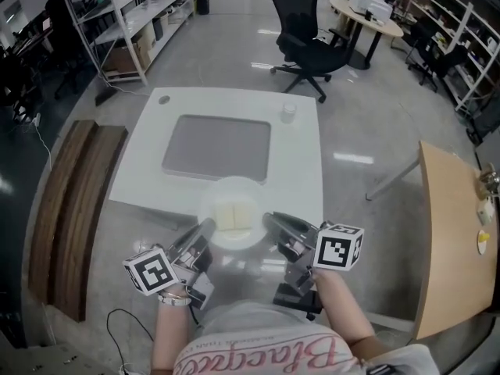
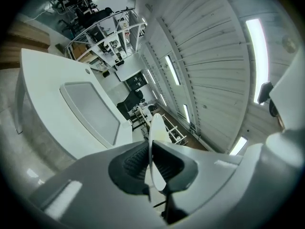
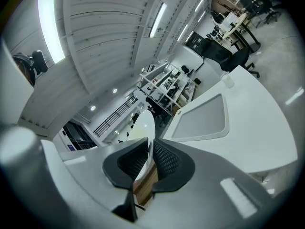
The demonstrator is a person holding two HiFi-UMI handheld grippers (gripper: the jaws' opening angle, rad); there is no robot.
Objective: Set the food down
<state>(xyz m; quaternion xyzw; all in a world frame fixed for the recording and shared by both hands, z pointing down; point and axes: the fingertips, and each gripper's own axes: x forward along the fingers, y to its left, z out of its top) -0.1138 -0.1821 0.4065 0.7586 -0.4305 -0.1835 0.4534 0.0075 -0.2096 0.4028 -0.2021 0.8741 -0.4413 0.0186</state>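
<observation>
A white plate [image 1: 248, 239] carrying two pale yellow food slabs [image 1: 236, 214] hangs over the near edge of the white table [image 1: 301, 170]. My left gripper [image 1: 206, 226] is shut on the plate's left rim and my right gripper [image 1: 270, 219] on its right rim. In the left gripper view the plate [image 2: 155, 132] stands edge-on, with the left gripper [image 2: 151, 163] pinching it between its dark pads. The right gripper view has the plate [image 3: 144, 123] clamped the same way in the right gripper [image 3: 150, 159]. A grey tray [image 1: 217, 147] lies in the table's middle.
A small white cup [image 1: 288, 112] stands at the table's far right. A black office chair [image 1: 306, 41] is behind the table, a wooden bench [image 1: 74, 201] to its left, a wooden tabletop [image 1: 449, 241] to the right, and shelving [image 1: 133, 14] at the back left.
</observation>
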